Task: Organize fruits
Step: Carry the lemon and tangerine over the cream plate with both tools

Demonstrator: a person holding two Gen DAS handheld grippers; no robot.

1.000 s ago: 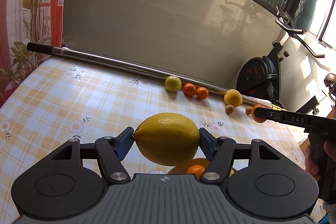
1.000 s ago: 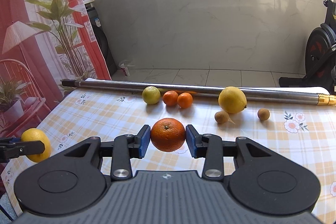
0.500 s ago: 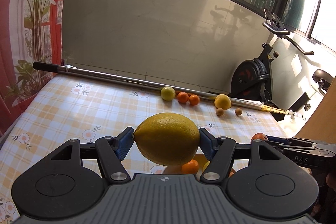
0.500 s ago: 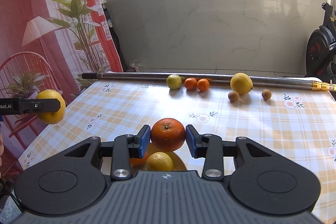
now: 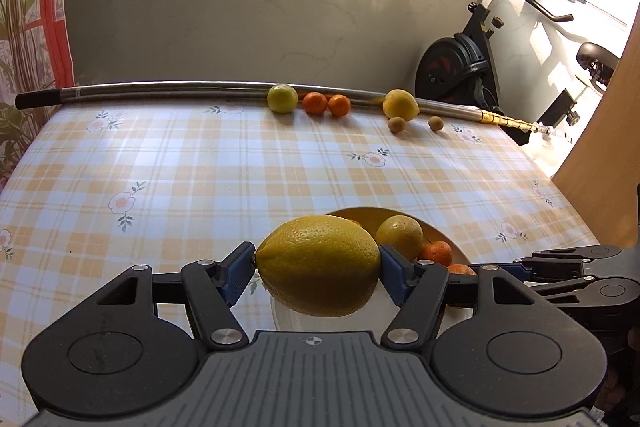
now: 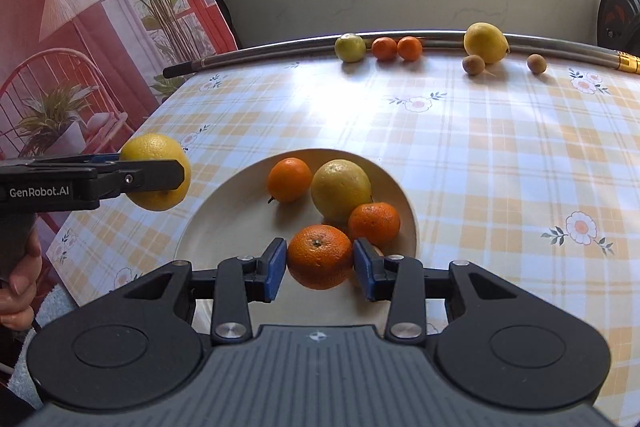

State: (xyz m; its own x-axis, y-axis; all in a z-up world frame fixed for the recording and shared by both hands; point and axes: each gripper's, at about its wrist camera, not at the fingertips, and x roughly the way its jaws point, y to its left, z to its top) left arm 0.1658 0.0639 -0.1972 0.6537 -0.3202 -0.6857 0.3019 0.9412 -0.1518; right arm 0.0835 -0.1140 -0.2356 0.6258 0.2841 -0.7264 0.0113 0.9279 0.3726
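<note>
My left gripper [image 5: 318, 267] is shut on a large yellow lemon [image 5: 318, 265], held above the near left rim of a cream plate [image 5: 438, 235]. In the right wrist view that lemon [image 6: 154, 151] hangs left of the plate [image 6: 224, 211]. My right gripper [image 6: 320, 263] is shut on an orange [image 6: 319, 255] over the plate's near part. On the plate lie a lemon [image 6: 340, 189] and two small oranges [image 6: 289, 179]. More fruit sits along the table's far edge: a green lime [image 6: 349, 47], two small oranges [image 6: 384, 48], a lemon [image 6: 485, 42] and two small brown fruits [image 6: 473, 64].
A long metal pole [image 5: 160, 89] lies across the far edge of the checked tablecloth [image 5: 200, 167]. An exercise bike [image 5: 460, 71] stands behind the table at the right. A person's hand [image 6: 18, 279] grips the left tool's handle. A wooden panel [image 5: 608, 147] rises at the right.
Both grippers have drawn back and dipped toward the plate, which now shows in full under the orange. The far fruit looks smaller and higher. Both grips are unchanged.
</note>
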